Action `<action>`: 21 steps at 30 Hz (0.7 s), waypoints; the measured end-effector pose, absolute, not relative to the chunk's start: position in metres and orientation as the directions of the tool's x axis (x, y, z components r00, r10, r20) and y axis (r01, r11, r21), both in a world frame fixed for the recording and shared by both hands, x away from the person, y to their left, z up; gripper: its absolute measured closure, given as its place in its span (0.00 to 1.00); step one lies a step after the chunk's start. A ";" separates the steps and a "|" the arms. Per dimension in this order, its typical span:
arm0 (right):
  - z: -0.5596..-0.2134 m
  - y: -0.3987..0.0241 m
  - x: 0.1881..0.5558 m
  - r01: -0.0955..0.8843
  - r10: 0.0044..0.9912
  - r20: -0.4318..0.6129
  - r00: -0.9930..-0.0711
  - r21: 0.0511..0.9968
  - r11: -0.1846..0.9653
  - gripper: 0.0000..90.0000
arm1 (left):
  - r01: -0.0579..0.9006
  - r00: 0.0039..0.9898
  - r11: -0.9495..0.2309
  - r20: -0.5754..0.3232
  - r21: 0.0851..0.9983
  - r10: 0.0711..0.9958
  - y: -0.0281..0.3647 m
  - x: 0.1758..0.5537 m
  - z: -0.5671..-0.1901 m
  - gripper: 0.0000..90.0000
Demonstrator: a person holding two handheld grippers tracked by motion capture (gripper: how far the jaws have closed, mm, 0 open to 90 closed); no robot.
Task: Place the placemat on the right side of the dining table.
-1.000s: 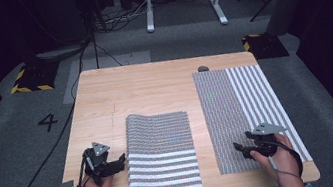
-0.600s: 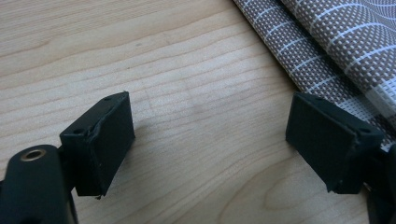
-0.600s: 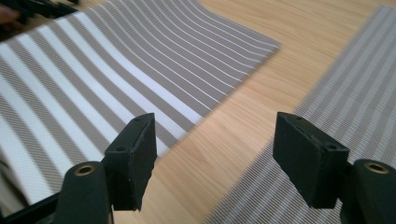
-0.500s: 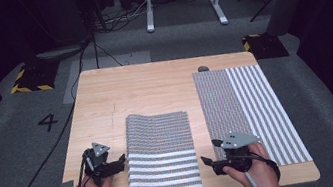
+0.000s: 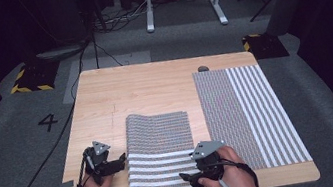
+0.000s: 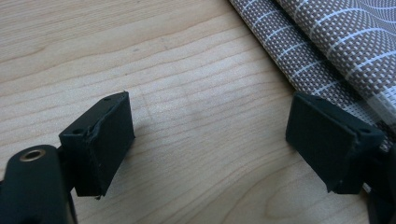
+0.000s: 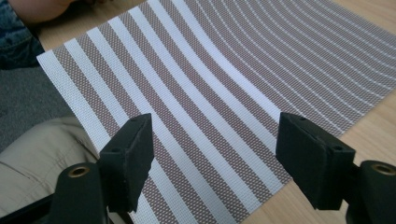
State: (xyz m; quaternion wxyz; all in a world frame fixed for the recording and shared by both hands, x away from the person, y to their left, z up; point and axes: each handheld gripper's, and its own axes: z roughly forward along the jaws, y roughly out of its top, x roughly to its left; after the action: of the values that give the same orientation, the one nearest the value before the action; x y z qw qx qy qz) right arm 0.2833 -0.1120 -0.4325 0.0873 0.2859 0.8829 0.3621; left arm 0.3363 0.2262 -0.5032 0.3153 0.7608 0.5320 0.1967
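Observation:
A brown and white striped placemat lies at the table's front middle, its far part humped up and its near edge hanging over the table's front. My left gripper rests just left of that placemat, open, with bare wood between its jaws; the placemat's edge is beside its right jaw. My right gripper hovers over the placemat's near right corner, pointing left. Its jaws have just been opening and stand wide, with the stripes below them and nothing gripped.
A second, larger striped placemat lies flat on the right half of the wooden table. A small dark object sits at its far corner. Cables, a white stand and floor markings lie beyond the table.
My right hand has moved left, from the near edge of the right placemat to the near right corner of the middle one. The left hand has kept still.

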 end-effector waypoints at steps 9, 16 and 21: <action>-0.457 -0.092 0.289 0.445 0.552 0.049 -0.832 0.654 0.612 0.30 | 0.686 0.357 -0.235 -0.038 0.689 0.933 0.226 0.336 -0.503 0.17; -0.479 -0.075 0.286 0.434 0.537 0.045 -0.842 0.648 0.626 0.30 | 0.687 0.356 -0.235 -0.037 0.688 0.934 0.226 0.335 -0.503 0.17; -0.488 -0.070 0.284 0.418 0.527 0.039 -0.849 0.659 0.625 0.30 | 0.687 0.357 -0.235 -0.037 0.688 0.934 0.226 0.335 -0.503 0.17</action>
State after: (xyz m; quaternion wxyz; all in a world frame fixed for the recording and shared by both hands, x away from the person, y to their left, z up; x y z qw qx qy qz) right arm 0.2842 -0.0700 -0.4882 0.0793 0.2631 0.8979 0.3439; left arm 0.3354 0.2262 -0.5031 0.3149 0.7610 0.5323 0.1960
